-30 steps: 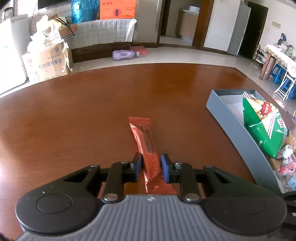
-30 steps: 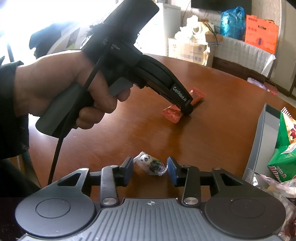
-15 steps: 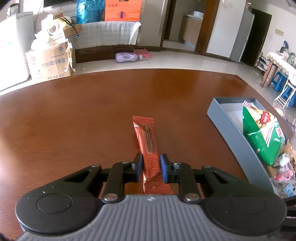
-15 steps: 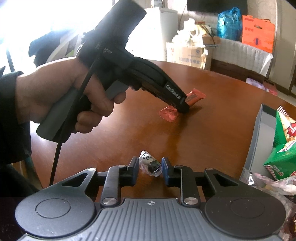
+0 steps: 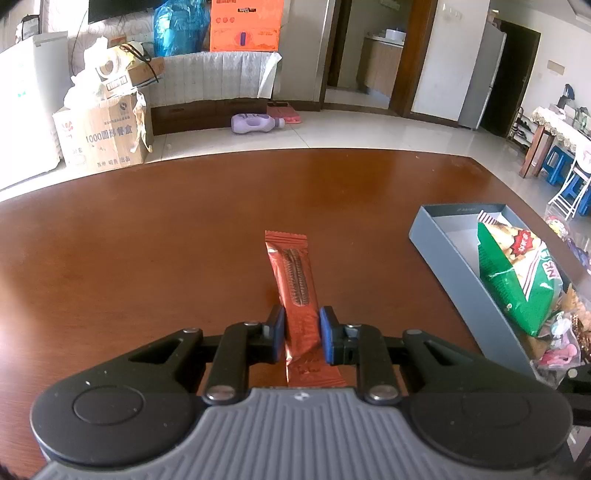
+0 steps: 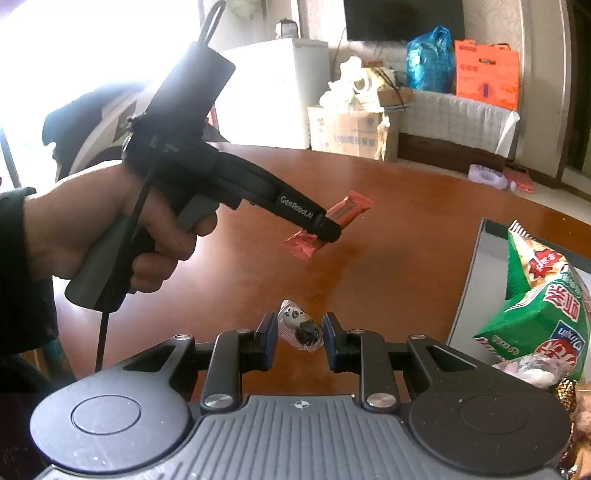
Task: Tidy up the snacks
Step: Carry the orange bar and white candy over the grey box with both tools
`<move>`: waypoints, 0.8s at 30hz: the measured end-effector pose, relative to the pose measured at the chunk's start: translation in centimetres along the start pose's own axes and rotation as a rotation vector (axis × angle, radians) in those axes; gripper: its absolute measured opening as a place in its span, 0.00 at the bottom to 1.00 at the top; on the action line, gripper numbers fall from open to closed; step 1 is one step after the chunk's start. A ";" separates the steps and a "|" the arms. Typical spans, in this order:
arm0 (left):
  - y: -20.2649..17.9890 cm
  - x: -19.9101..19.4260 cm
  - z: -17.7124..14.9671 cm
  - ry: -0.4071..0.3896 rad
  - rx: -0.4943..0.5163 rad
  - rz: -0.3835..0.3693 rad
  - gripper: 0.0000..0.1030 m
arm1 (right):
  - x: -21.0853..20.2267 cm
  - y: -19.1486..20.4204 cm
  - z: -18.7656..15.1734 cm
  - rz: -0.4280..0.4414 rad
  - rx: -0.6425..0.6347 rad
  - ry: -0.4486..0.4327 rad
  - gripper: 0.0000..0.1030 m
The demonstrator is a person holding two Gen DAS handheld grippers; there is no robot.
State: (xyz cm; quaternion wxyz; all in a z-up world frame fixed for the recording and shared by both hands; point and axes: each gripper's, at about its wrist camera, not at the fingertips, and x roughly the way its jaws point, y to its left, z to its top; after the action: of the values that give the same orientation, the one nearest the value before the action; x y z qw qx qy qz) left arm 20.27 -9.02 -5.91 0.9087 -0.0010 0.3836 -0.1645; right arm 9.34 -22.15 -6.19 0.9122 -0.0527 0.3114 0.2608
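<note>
This is a home, a big living and eating room. A wide brown table (image 5: 155, 258) fills the middle of the frame. Behind it is a shiny tile floor (image 5: 351, 133) with a purple bottle (image 5: 255, 123) lying on it. At the upper left sits a torn cardboard box (image 5: 99, 136), with a blue bag (image 5: 181, 26) and an orange box (image 5: 245, 24) on a low shelf. A white fridge (image 6: 273, 92) stands at the top middle of the right wrist view, with a dark TV (image 6: 402, 18) on the wall above. At the top of the left wrist view an open door (image 5: 369, 55) shows a kitchen. Blue stools (image 5: 561, 166) stand at the far right.
</note>
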 end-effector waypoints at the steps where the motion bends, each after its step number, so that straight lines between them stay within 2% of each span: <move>1: -0.1 -0.1 -0.1 0.000 0.002 0.001 0.17 | -0.1 0.1 -0.1 -0.003 -0.002 -0.002 0.27; 15: -1.0 -2.5 0.7 -0.036 0.033 0.014 0.17 | -2.7 -0.8 -0.6 -0.053 0.043 -0.069 0.27; 24: -2.3 -4.2 1.3 -0.068 0.066 -0.003 0.17 | -5.2 -1.9 -1.1 -0.095 0.084 -0.120 0.27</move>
State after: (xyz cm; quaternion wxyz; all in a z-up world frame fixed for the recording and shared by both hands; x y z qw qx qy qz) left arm 17.76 -10.16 -1.81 0.9204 0.0228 0.3471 -0.1784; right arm 6.18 -26.37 -4.10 0.9420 -0.0134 0.2642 0.2067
